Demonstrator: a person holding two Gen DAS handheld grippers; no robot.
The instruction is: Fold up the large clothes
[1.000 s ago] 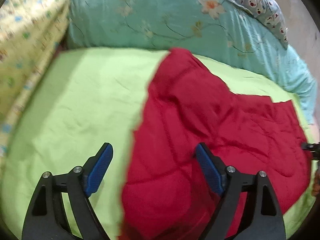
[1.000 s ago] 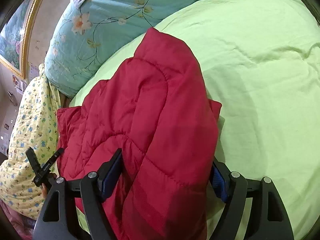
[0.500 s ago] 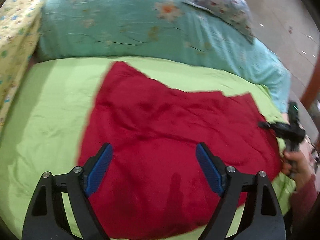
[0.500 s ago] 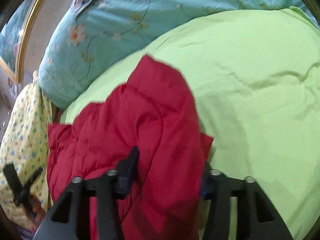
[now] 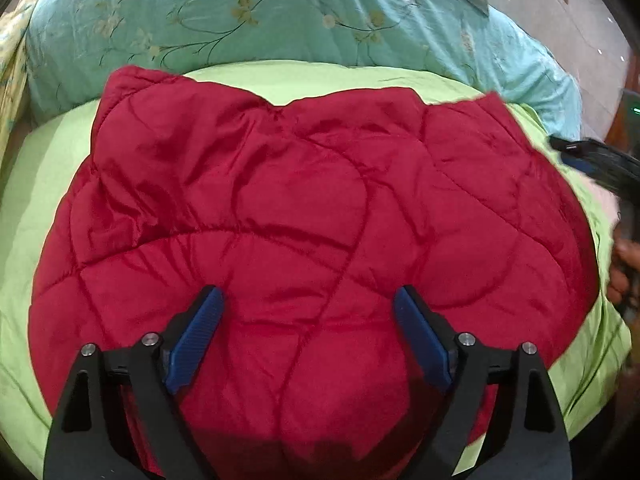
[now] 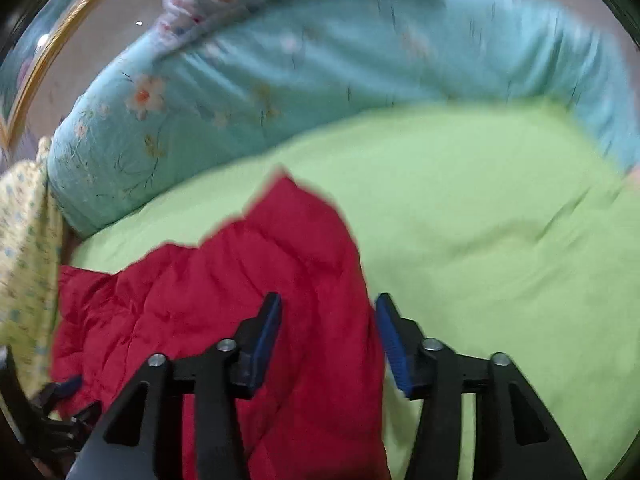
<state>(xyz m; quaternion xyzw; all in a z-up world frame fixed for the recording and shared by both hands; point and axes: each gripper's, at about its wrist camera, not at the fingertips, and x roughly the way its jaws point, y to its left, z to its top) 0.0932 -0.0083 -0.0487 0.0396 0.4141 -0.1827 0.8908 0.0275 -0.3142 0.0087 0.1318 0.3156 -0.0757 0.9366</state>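
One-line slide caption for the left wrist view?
Open left gripper above a red quilted jacket on a green sheet.

Deep red quilted puffer jacket, stitched in curving and crossing seams, lying on a plain lime-green bed sheet. Toward twelve o'clock, a turquoise padded quilt printed with pale cream flowers on thin dark stems; at nine o'clock in the right wrist view, a pale yellow blanket dotted with small blue and green motifs. Black frames with blue ribbed pads on both the left gripper and the right gripper.
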